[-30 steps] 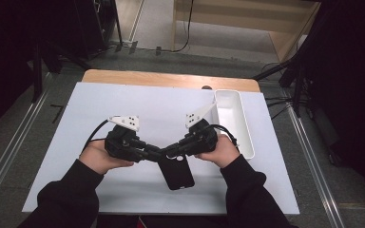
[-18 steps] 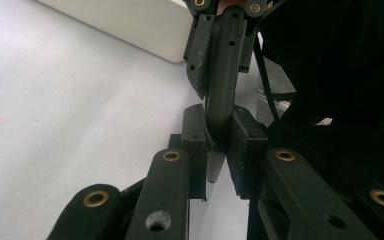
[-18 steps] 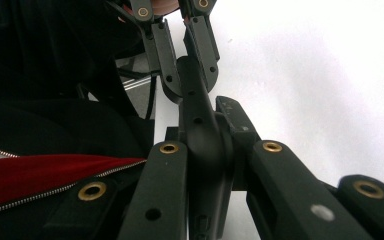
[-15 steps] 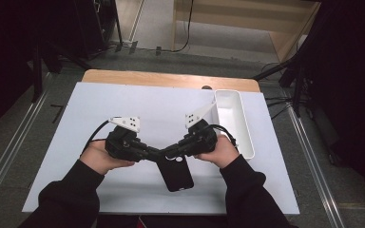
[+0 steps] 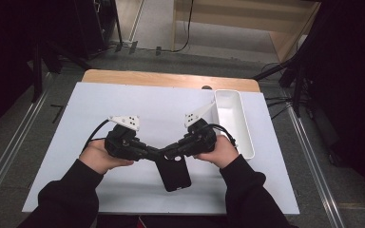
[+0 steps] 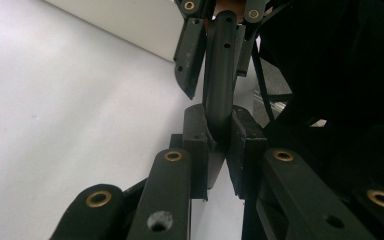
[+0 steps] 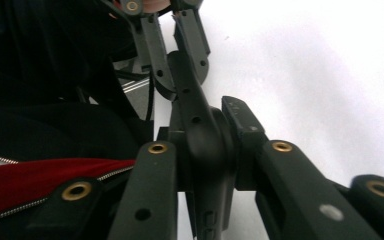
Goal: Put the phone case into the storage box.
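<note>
Phone case (image 5: pixel 173 172) hanging at lower centre of high frame, above white surface (image 5: pixel 76 123), held by top edge. Left claw (image 5: pixel 156 154) clenching on case; right claw (image 5: pixel 167 153) gripping same edge from opposite side, jaws just been easing open, case between them. White tray (image 5: pixel 245 129) at right sitting empty. Judging: pickup done, placement left.

Phone case's top end hidden under the two grippers

In the high view the upper end of the black phone case (image 5: pixel 173 173) is covered by the left gripper (image 5: pixel 156 153) and right gripper (image 5: pixel 169 152). The person's sleeves (image 5: pixel 71 194) are cut off by the bottom edge. In both gripper views the case is seen edge-on and cropped.
</note>
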Demonstrator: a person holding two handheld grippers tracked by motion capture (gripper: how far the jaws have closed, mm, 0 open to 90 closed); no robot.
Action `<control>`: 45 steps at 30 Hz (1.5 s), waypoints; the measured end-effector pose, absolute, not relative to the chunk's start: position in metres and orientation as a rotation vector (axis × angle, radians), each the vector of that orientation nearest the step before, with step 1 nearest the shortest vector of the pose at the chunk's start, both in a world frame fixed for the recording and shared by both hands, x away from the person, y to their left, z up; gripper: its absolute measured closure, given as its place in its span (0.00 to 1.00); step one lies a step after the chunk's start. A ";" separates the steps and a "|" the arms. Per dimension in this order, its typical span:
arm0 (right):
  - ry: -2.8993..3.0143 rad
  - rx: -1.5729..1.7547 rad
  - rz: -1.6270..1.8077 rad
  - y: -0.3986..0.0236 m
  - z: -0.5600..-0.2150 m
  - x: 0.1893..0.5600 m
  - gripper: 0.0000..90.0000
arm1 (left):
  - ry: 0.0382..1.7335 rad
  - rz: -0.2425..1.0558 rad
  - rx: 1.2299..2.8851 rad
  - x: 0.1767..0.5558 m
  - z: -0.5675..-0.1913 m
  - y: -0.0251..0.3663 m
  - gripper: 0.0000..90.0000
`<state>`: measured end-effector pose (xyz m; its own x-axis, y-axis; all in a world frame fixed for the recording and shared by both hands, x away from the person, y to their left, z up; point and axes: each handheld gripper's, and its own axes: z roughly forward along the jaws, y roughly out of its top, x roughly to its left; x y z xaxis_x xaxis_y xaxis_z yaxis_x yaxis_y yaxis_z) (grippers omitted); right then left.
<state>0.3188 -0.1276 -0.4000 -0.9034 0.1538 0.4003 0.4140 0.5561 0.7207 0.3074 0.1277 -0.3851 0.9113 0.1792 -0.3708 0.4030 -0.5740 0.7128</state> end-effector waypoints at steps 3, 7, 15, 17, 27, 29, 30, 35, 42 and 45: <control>-2.498 -0.503 -1.265 -0.128 -0.400 0.319 0.77 | 0.424 -0.326 2.188 0.308 -0.385 0.128 0.89; -2.493 -0.523 -1.273 -0.129 -0.397 0.317 0.70 | 0.427 -0.328 2.194 0.307 -0.385 0.128 0.89; -2.486 -0.576 -1.319 -0.139 -0.386 0.317 0.58 | 0.435 -0.331 2.195 0.308 -0.384 0.129 0.89; -2.482 -0.596 -1.336 -0.142 -0.383 0.316 0.52 | 0.437 -0.331 2.195 0.308 -0.384 0.130 0.89; -2.492 -0.736 -1.396 -0.151 -0.372 0.314 0.38 | 0.449 -0.327 2.197 0.309 -0.381 0.132 0.88; -2.501 -0.764 -1.417 -0.153 -0.370 0.314 0.36 | 0.456 -0.323 2.196 0.309 -0.380 0.133 0.88; -2.506 -0.786 -1.421 -0.154 -0.370 0.314 0.36 | 0.457 -0.322 2.195 0.309 -0.379 0.133 0.88; -2.546 -0.916 -1.408 -0.159 -0.370 0.315 0.33 | 0.470 -0.316 2.196 0.309 -0.377 0.134 0.88; -2.588 -1.028 -1.419 -0.161 -0.374 0.317 0.25 | 0.478 -0.303 2.200 0.307 -0.373 0.134 0.88; -2.622 -1.065 -1.413 -0.162 -0.377 0.318 0.16 | 0.486 -0.303 2.203 0.306 -0.371 0.134 0.88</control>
